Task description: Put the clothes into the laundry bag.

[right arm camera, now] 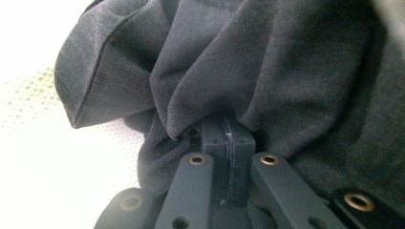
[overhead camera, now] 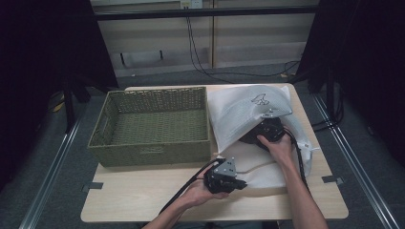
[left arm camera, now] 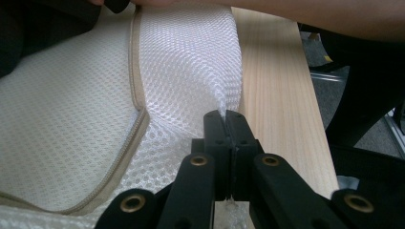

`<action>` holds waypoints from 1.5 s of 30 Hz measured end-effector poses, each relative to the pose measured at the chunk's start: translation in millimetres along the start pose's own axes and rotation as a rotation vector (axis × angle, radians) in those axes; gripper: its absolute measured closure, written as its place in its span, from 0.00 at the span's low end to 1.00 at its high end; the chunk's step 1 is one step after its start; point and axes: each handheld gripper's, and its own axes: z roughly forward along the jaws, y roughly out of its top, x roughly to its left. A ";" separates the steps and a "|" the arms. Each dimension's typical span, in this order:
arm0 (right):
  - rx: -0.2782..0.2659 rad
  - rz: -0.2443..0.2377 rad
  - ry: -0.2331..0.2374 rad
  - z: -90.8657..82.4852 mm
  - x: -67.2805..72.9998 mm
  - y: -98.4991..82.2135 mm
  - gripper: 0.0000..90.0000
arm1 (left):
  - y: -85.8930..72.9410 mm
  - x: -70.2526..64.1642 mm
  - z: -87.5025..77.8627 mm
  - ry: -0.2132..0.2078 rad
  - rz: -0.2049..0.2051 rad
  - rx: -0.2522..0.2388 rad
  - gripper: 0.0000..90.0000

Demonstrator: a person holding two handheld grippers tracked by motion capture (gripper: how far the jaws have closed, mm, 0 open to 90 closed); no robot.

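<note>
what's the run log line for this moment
left tool shut on mesh laundry bag | right tool shut on dark garment

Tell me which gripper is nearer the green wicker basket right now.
Left. The left gripper sits just off the green wicker basket's near right corner; the right gripper is farther right, in the white mesh bag.

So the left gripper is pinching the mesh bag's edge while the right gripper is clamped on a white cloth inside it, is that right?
Not quite: the cloth in the right gripper is dark grey, as the right gripper view shows. The left gripper does pinch the mesh bag.
</note>
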 end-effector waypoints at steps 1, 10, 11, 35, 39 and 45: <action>-0.001 0.000 0.000 0.0 0.0 -0.1 0.99 | -0.2 0.7 0.0 0.000 -0.001 0.003 0.99; 0.004 -0.007 0.088 -21.9 12.9 -3.3 0.67 | -0.8 1.7 2.0 0.014 -0.007 0.005 0.98; 0.000 -0.009 0.102 -25.9 14.6 -4.7 0.65 | -0.9 0.6 2.7 0.017 -0.010 0.008 0.97; -0.143 0.061 0.091 -154.0 17.4 -24.6 0.58 | -18.4 8.5 -39.7 0.105 -0.065 -0.108 0.68; -0.141 0.077 -0.001 -171.9 8.2 -28.4 0.58 | -25.1 14.8 -55.9 0.153 -0.092 -0.145 0.68; -0.123 0.122 -0.103 -184.3 -7.9 -44.5 0.45 | -34.9 23.2 -81.8 0.230 -0.124 -0.194 0.66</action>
